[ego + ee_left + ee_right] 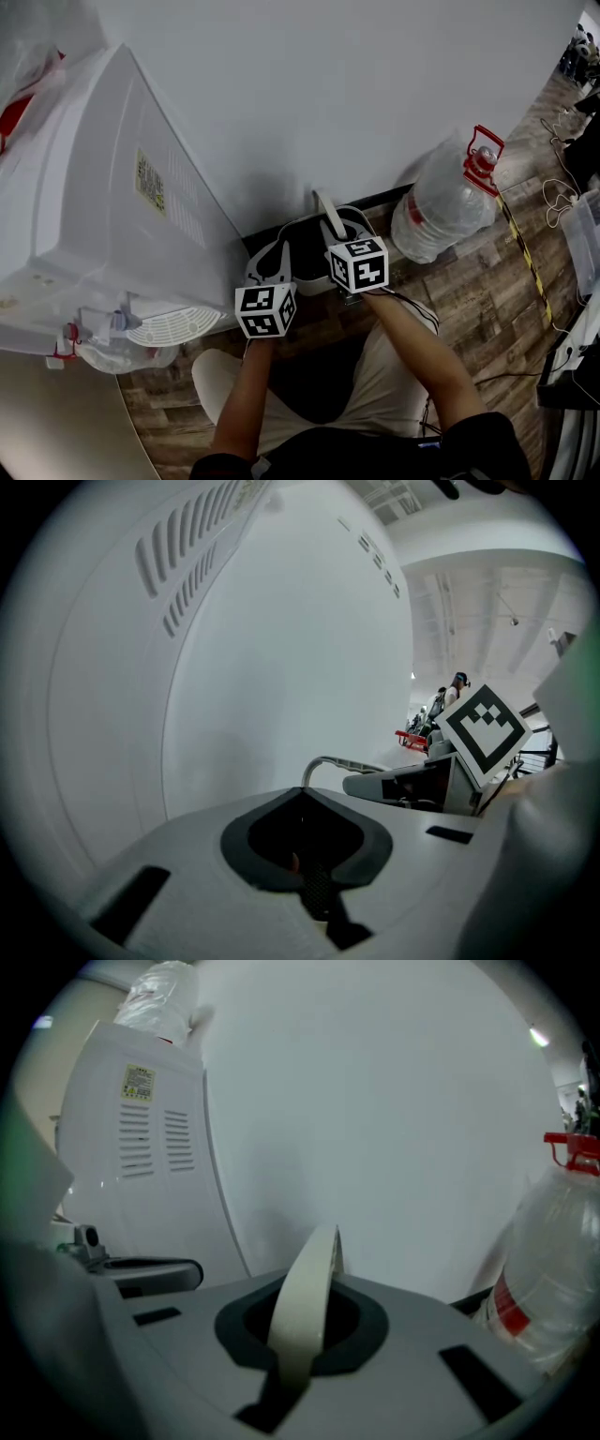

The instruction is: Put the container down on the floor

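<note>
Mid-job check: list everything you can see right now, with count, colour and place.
White boxy appliance with vent slots: one, white, left, against the wall.
Crinkled clear plastic bag: one, clear with red, on top of the appliance.
Big clear plastic water jug: one, clear with red cap and label, right, on the wood floor by the wall.
Dark round container: one, dark with a pale rim, at the wall's foot between the grippers.
Flat beige strap handle: one, beige, rising from the container.
Left gripper: grey, jaws together, nothing seen between them.
Right gripper: grey, jaws shut on the strap handle.
</note>
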`<state>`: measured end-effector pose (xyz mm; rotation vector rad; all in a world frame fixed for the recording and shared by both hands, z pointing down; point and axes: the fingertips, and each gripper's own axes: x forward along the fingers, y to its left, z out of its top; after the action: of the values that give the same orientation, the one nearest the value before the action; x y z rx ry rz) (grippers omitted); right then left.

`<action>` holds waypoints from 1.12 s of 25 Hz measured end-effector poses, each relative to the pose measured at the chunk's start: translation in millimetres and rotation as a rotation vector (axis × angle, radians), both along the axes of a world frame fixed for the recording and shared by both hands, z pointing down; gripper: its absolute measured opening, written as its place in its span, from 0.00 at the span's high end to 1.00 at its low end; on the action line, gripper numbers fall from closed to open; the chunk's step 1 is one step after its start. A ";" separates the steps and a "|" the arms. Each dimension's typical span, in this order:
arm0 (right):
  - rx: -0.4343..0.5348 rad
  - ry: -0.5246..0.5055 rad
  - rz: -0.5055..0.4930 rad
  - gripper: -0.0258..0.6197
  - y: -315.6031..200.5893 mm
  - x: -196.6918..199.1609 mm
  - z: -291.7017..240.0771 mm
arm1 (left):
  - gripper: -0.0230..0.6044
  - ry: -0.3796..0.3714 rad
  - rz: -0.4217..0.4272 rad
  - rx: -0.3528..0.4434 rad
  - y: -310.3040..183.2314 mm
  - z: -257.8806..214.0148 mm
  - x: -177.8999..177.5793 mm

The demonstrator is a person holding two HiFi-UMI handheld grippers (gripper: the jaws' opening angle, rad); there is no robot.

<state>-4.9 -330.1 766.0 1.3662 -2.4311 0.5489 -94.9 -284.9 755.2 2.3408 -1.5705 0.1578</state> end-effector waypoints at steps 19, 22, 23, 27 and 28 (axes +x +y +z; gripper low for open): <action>-0.120 0.040 0.020 0.92 -1.0 -2.5 46.5 | 0.94 0.019 -0.001 -0.059 -5.8 16.4 -5.5; -0.136 0.048 0.025 0.92 -0.3 -3.6 54.7 | 0.94 0.018 -0.004 -0.085 -3.6 26.0 -8.7; -0.141 0.052 0.025 0.92 0.0 -4.1 57.5 | 0.94 0.017 -0.005 -0.095 -2.6 29.4 -9.7; -0.154 0.075 0.025 0.92 -0.3 -4.8 68.0 | 0.94 0.019 0.009 -0.135 1.2 41.8 -7.2; -0.153 0.086 0.022 0.92 -0.5 -5.1 70.3 | 0.94 0.019 0.012 -0.144 1.6 44.4 -6.2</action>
<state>-10.0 -330.6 836.3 1.3274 -2.2585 0.6540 -101.1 -283.3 799.7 2.2354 -1.4846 0.2420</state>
